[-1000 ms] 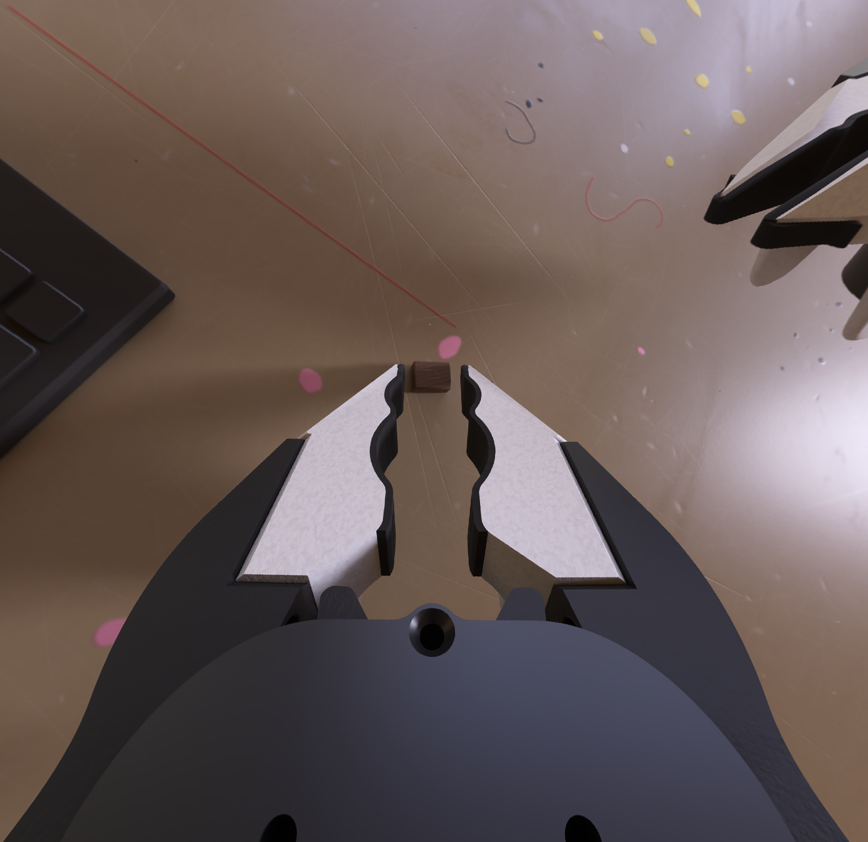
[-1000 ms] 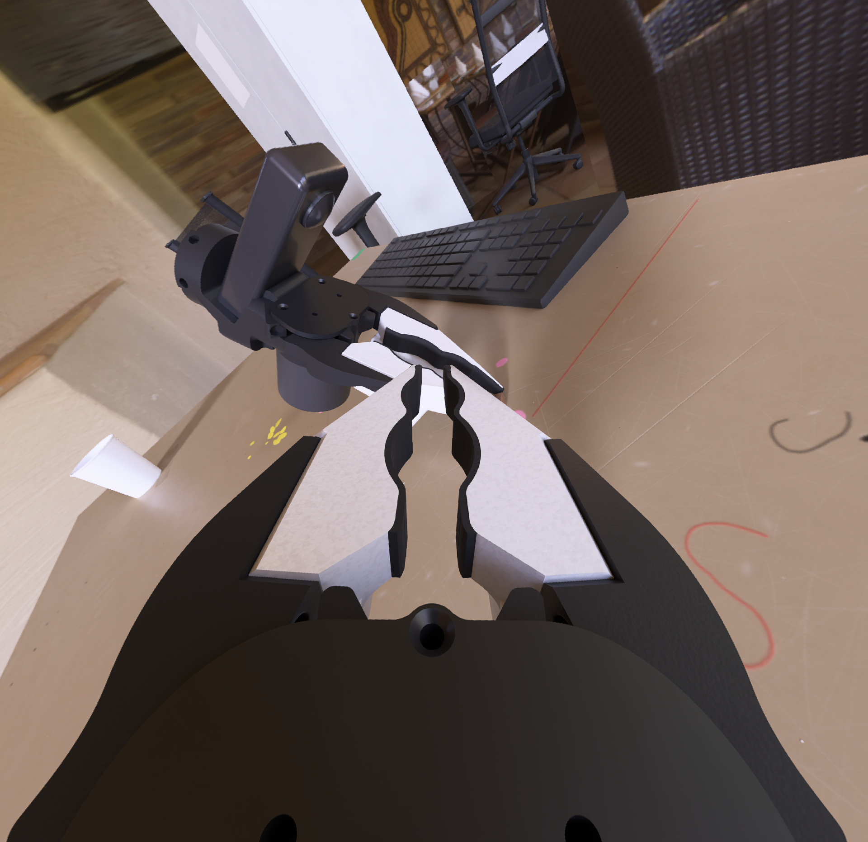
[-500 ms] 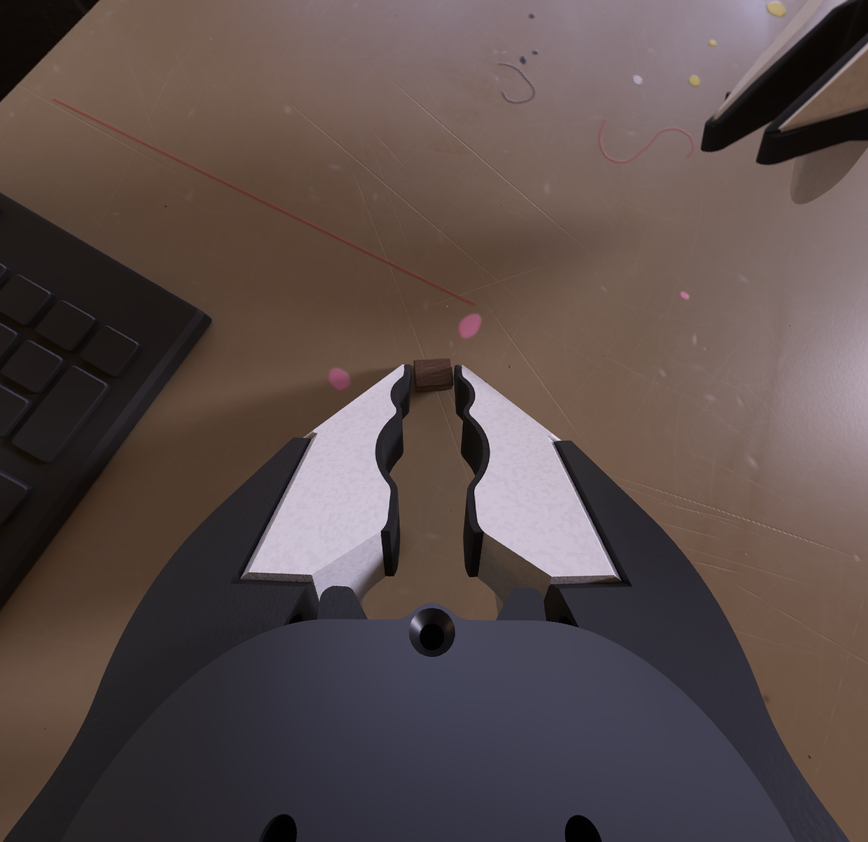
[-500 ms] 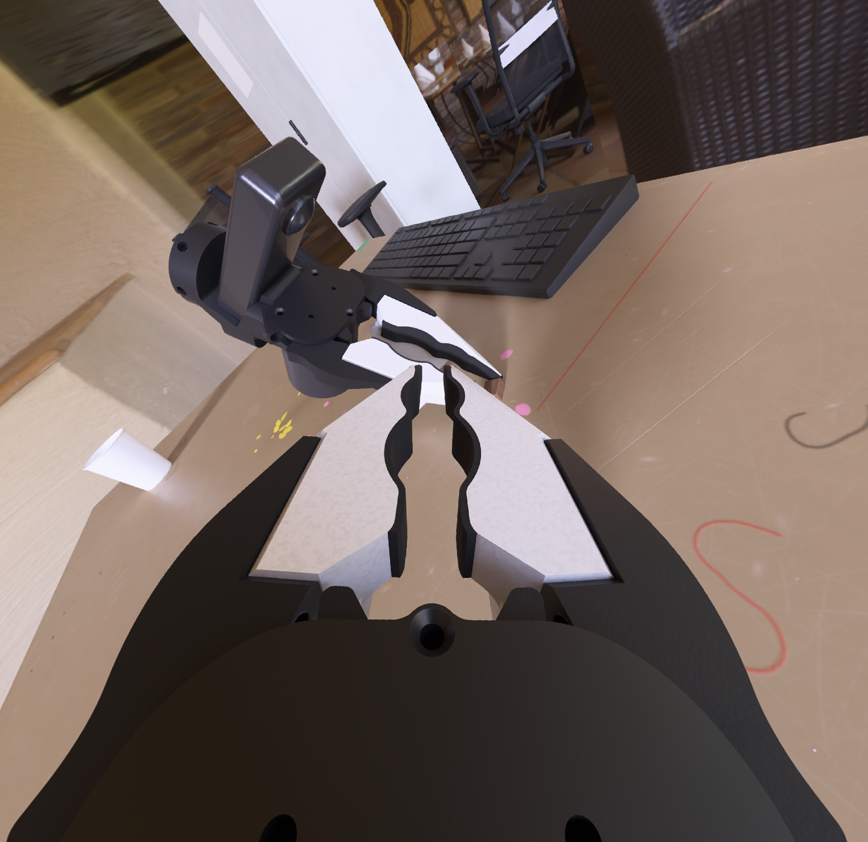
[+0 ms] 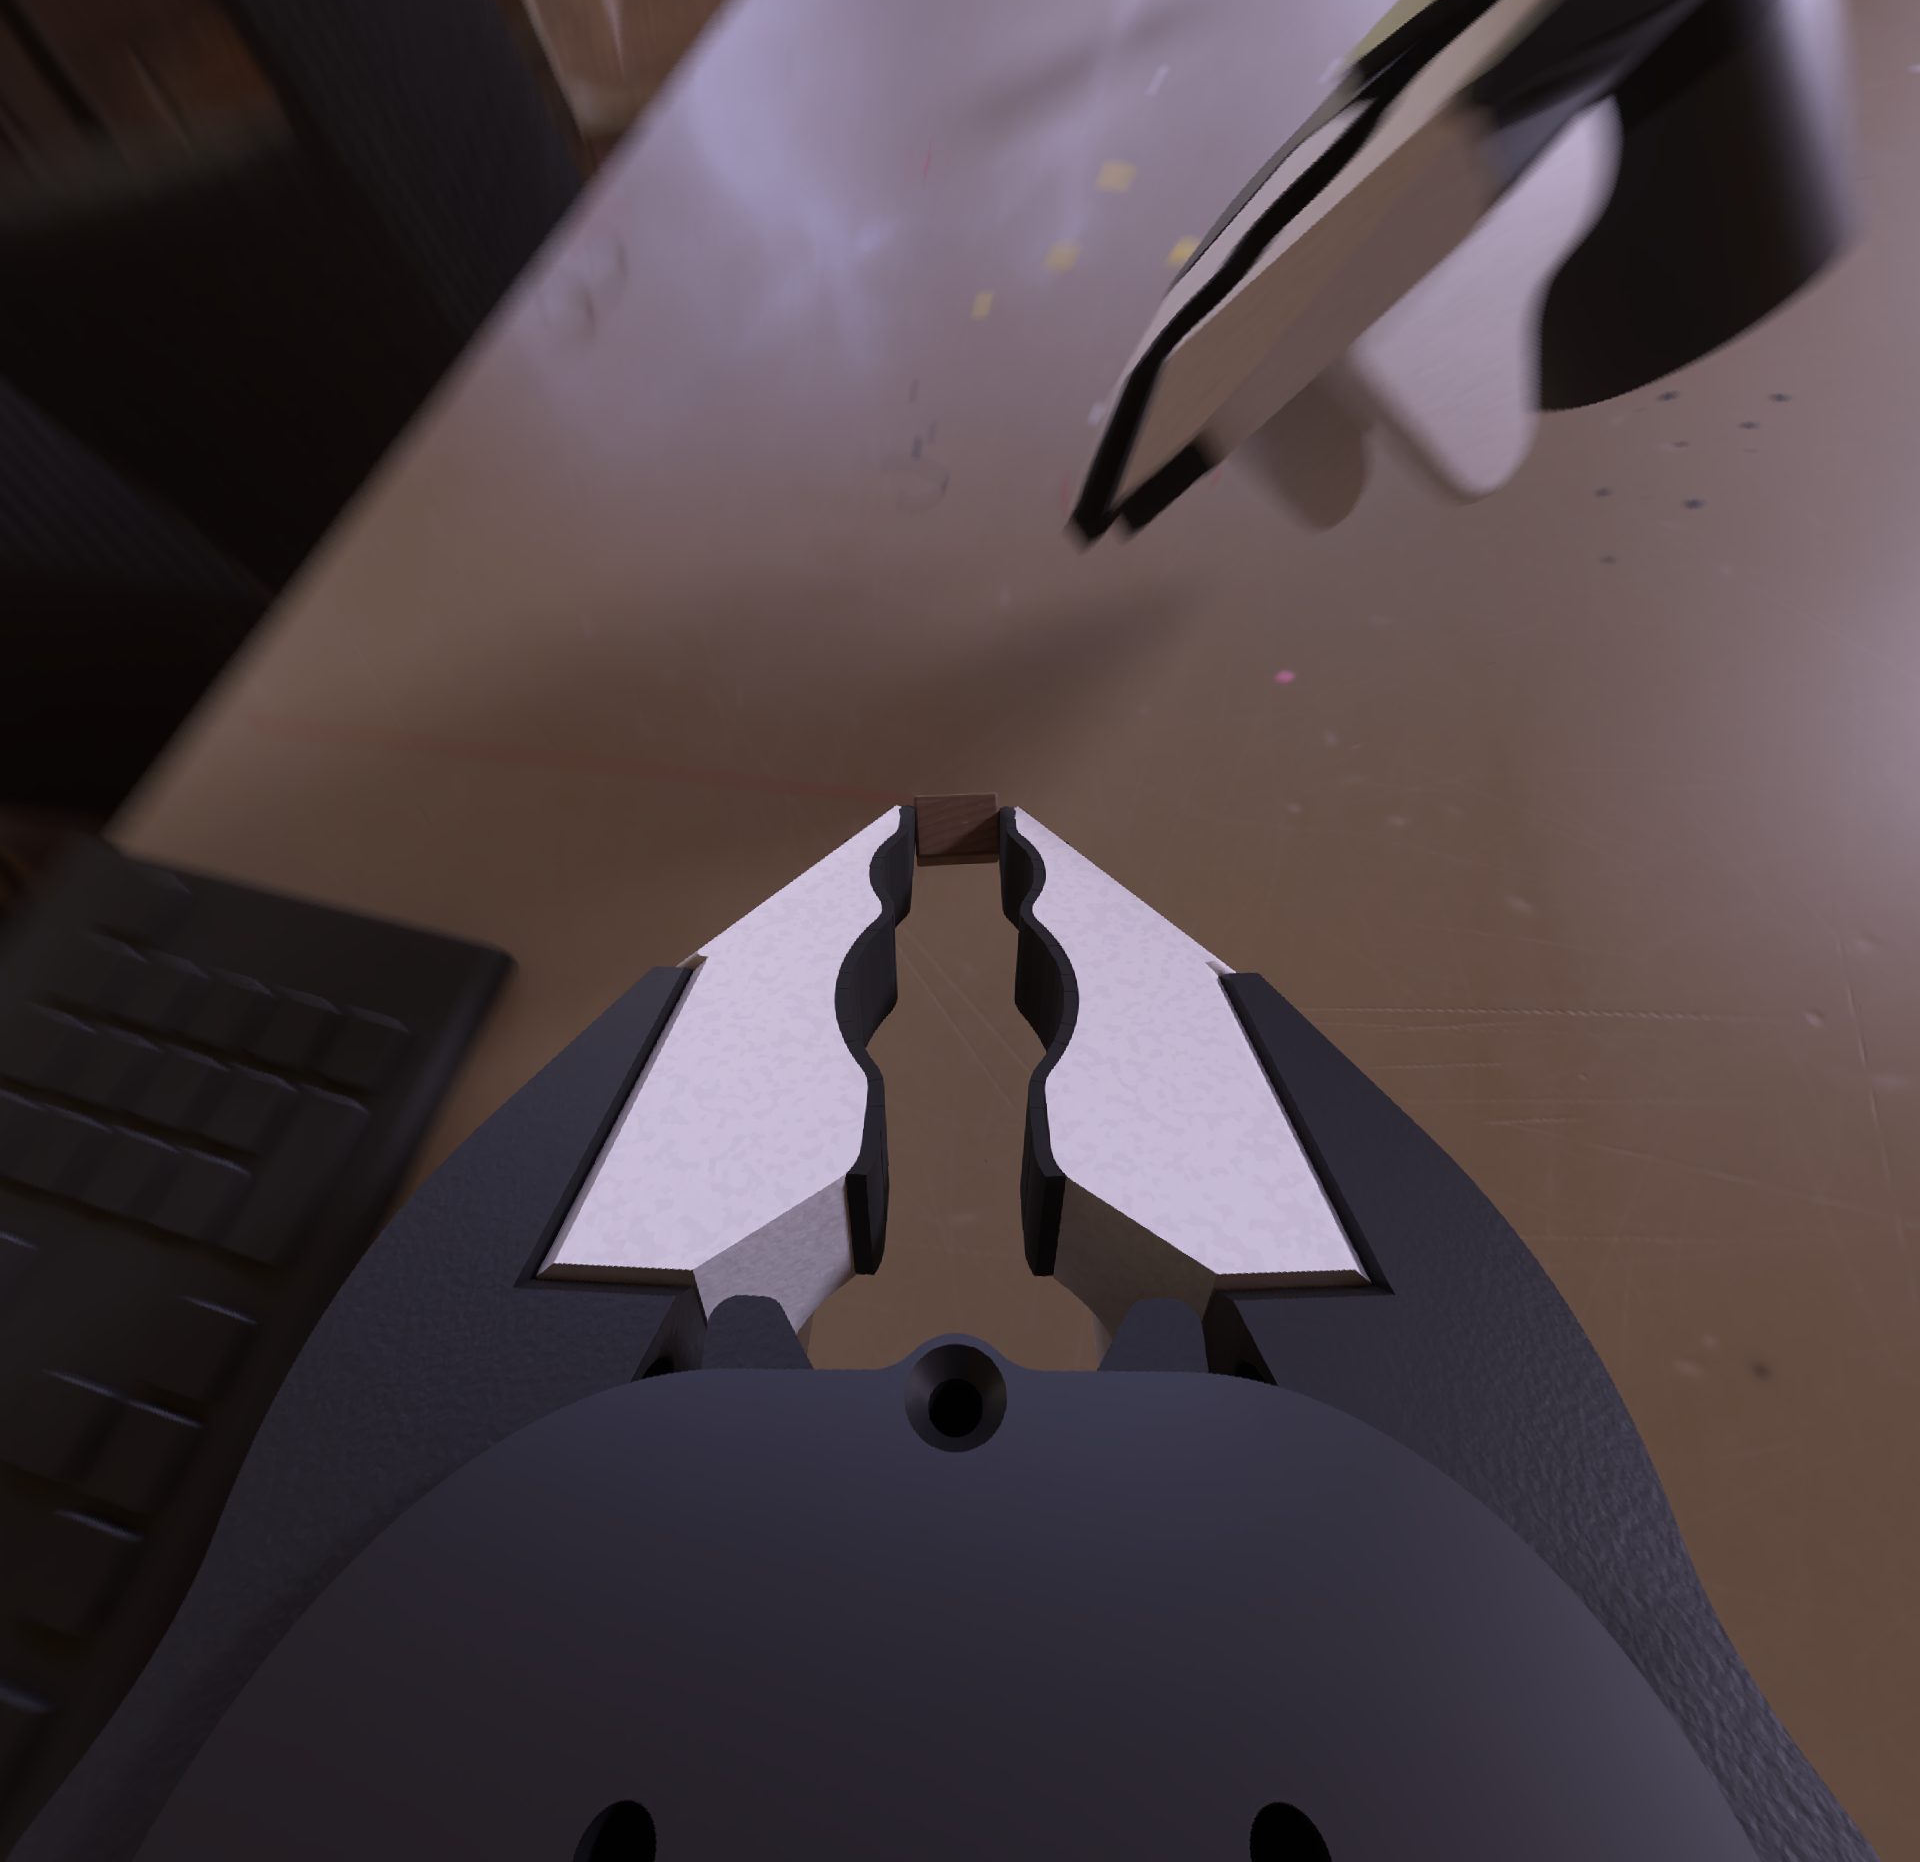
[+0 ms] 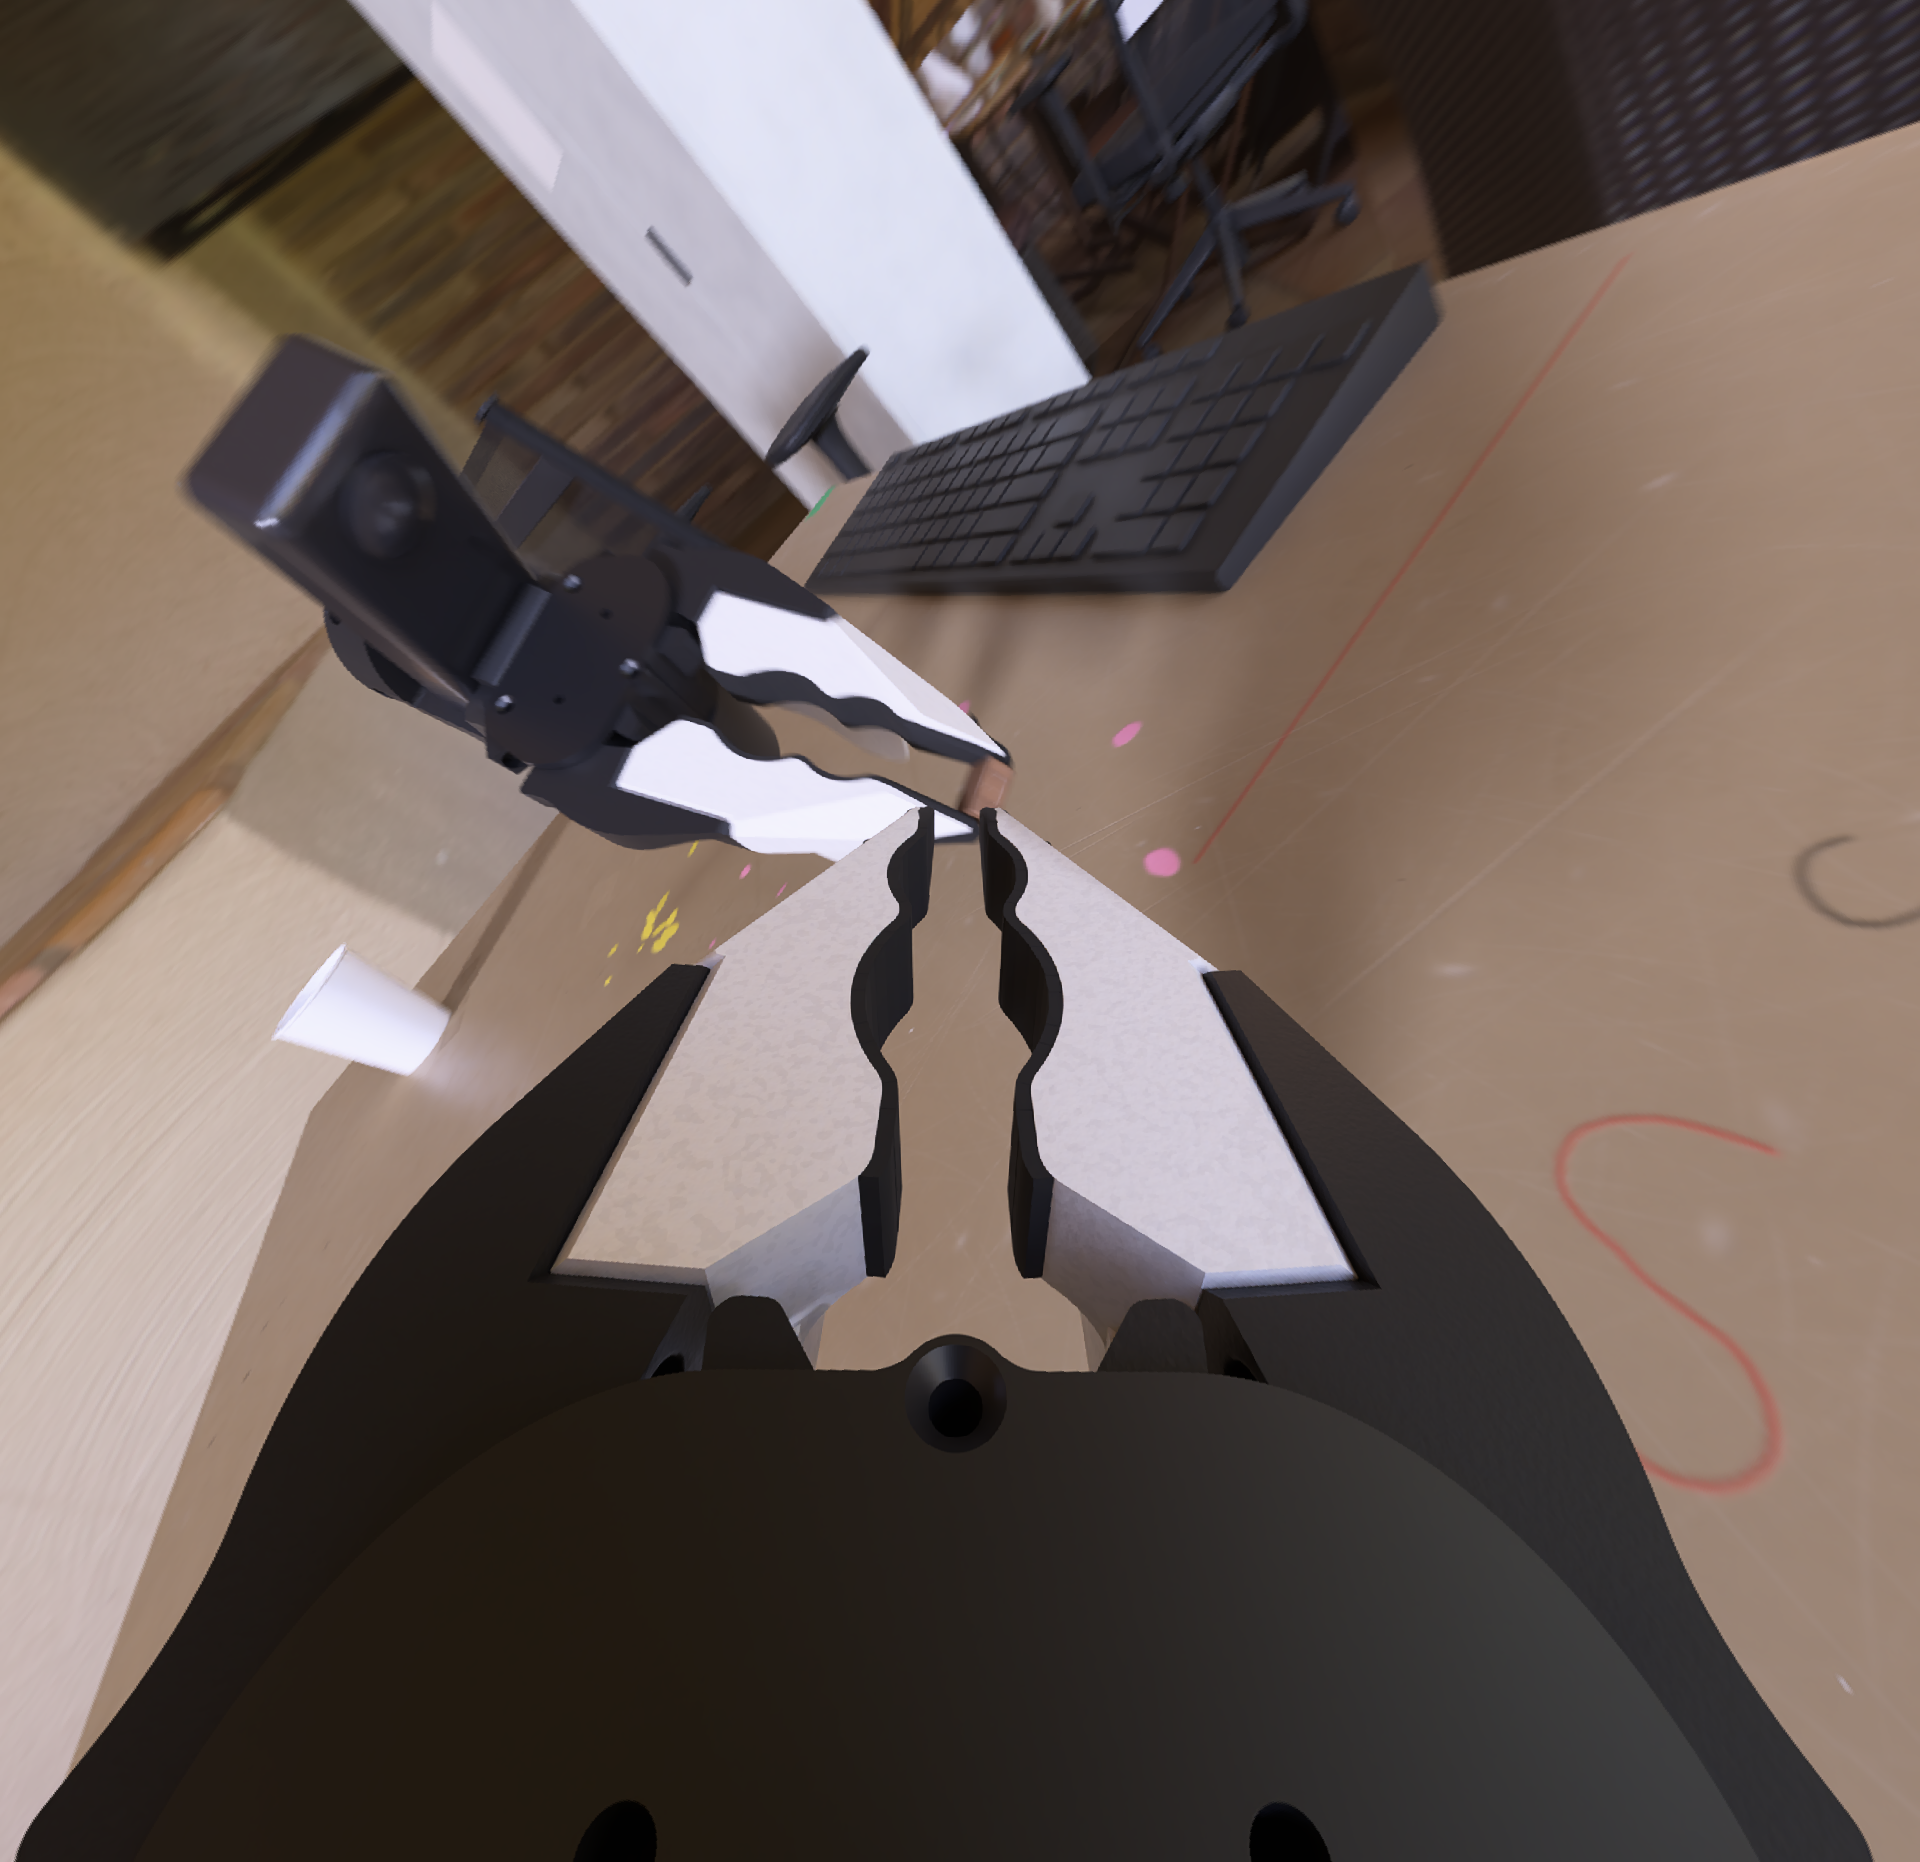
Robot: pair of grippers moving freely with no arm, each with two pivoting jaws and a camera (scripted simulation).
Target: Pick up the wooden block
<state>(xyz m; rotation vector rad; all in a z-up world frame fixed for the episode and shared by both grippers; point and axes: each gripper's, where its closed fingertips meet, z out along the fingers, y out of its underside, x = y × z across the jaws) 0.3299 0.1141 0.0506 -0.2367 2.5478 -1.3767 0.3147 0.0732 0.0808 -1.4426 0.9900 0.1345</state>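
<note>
**A:** Where is the wooden block [image 5: 957, 828]?

**B:** Small, dark brown. Pinched at the very tips of my left gripper [image 5: 957, 833]. Both fingers [image 5: 787, 991] press its sides, so I am clenched on it. Held up off the counter [image 5: 1507, 877], going by the right wrist view, where a sliver of it [image 6: 995, 775] shows at my left tips with the surface lower behind.

**A:** And the right gripper [image 6: 954, 825]?

**B:** Holding nothing. Its fingers [image 6: 1117, 1064] stand a narrow gap apart, tips nearly meeting but not touching. It points toward the left gripper [image 6: 982, 768], tips close to tips. In the left wrist view it [image 5: 1117, 524] is blurred, upper right, above the counter.

**A:** Around that?

**B:** Tan counter, scratched, with pink spots [image 6: 1161, 860], yellow flecks [image 6: 661, 924], a thin red line [image 6: 1382, 607] and a red squiggle [image 6: 1662, 1303]. Black keyboard [image 5: 197, 1137] to the left of my left fingers, near the counter's edge. White paper cup [image 6: 358, 1012] lying on its side off the counter. White panel [image 6: 748, 181] and an office chair [image 6: 1205, 119] beyond.
</note>
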